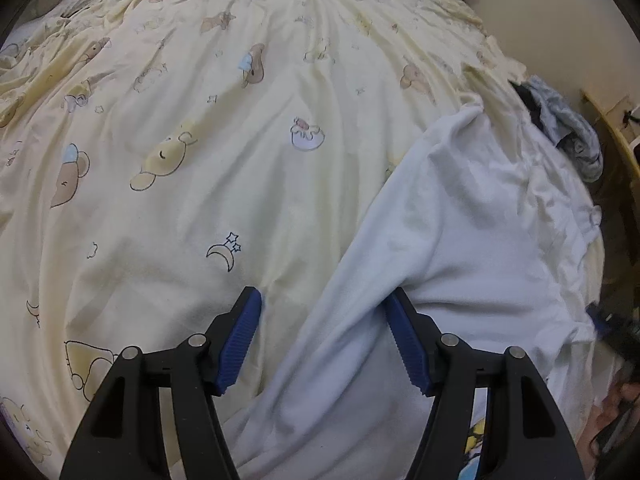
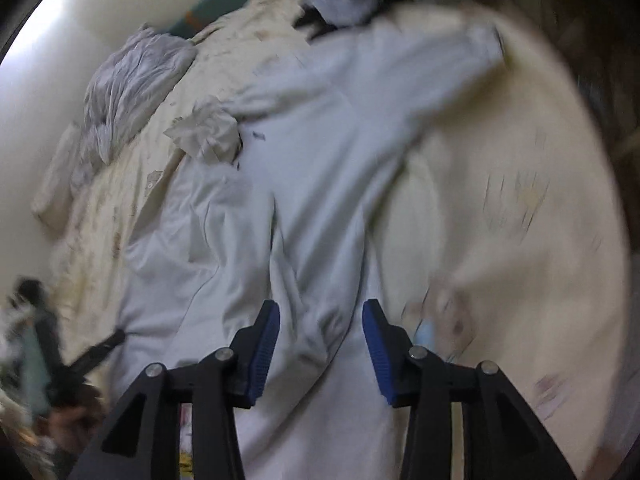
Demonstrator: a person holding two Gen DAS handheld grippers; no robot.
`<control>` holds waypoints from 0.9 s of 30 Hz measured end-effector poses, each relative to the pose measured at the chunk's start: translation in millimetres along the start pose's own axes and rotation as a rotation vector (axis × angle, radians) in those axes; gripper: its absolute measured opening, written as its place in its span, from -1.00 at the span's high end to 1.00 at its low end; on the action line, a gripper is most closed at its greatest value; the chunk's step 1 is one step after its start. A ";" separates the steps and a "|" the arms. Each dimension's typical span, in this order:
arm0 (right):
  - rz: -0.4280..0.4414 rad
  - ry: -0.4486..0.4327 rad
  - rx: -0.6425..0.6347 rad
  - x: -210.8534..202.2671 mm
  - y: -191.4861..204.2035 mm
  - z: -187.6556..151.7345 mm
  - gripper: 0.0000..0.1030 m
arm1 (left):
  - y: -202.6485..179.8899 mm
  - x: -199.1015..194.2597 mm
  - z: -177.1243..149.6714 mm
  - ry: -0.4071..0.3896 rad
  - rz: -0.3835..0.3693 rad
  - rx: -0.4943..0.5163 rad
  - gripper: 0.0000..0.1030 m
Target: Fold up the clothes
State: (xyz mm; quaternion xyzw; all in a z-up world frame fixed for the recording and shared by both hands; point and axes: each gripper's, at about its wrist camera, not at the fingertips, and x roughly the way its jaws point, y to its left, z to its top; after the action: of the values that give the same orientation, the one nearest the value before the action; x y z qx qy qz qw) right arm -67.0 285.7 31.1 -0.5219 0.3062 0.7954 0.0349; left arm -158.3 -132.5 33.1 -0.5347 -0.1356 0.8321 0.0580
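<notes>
On bed point(image 1: 200, 200), white garment point(image 1: 460, 240) spread over right part of yellow printed cover, not folded; likely laid flat so sleeves and edges can be reached. Long axis runs from near edge toward pillows point(image 2: 120, 92), sleeve point(image 2: 420, 64) angled out to side. Left gripper point(image 1: 324, 344) jaws wide, holding nothing, over near strip of cloth. Right gripper point(image 2: 320, 352) jaws wide, straddling bunched ridge of cloth, nothing pinched; view blurred. Dark clothes pile point(image 1: 568, 128) at far edge.
</notes>
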 end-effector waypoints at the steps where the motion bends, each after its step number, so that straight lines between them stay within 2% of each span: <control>1: 0.032 0.017 0.026 5.9 -3.1 -4.2 0.15 | 1.8 -4.1 0.4 -0.019 -0.007 -0.007 -0.34; 3: 0.091 0.037 0.055 16.7 -3.6 -11.4 0.15 | 5.4 -12.3 1.3 -0.056 -0.021 -0.022 -0.34; 4: 0.104 0.034 0.056 18.9 -1.4 -13.8 0.36 | 7.1 -16.4 1.8 -0.074 -0.028 -0.030 -0.34; 5: 0.095 0.012 0.038 16.6 4.2 -14.7 0.75 | 9.1 -21.0 1.7 -0.096 -0.031 -0.042 -0.34; 8: 0.083 -0.026 0.008 3.9 22.1 -11.4 0.76 | 15.1 -35.9 0.3 -0.168 -0.032 -0.088 -0.34; 13: 0.036 -0.090 -0.102 -27.2 70.2 2.6 0.76 | 29.0 -45.3 18.4 -0.273 -0.041 -0.173 -0.34; 17: -0.015 -0.108 -0.204 -43.6 112.4 23.8 0.76 | 43.6 -59.2 17.4 -0.317 -0.057 -0.202 -0.34; 19: -0.049 -0.096 -0.239 -44.3 124.5 29.4 0.76 | 46.7 -58.0 17.5 -0.301 -0.068 -0.205 -0.34; 23: -0.133 -0.042 -0.255 -37.8 107.9 22.6 0.76 | 49.4 -52.6 18.8 -0.274 -0.092 -0.223 -0.34; 27: -0.180 0.018 -0.202 -25.0 71.3 14.1 0.76 | 46.9 -51.8 18.2 -0.264 -0.105 -0.217 -0.34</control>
State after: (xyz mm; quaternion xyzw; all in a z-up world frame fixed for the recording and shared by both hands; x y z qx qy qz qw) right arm -93.8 241.9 88.3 -0.5554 0.1768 0.8110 0.0506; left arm -150.6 -192.8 72.0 -0.4160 -0.2587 0.8714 0.0250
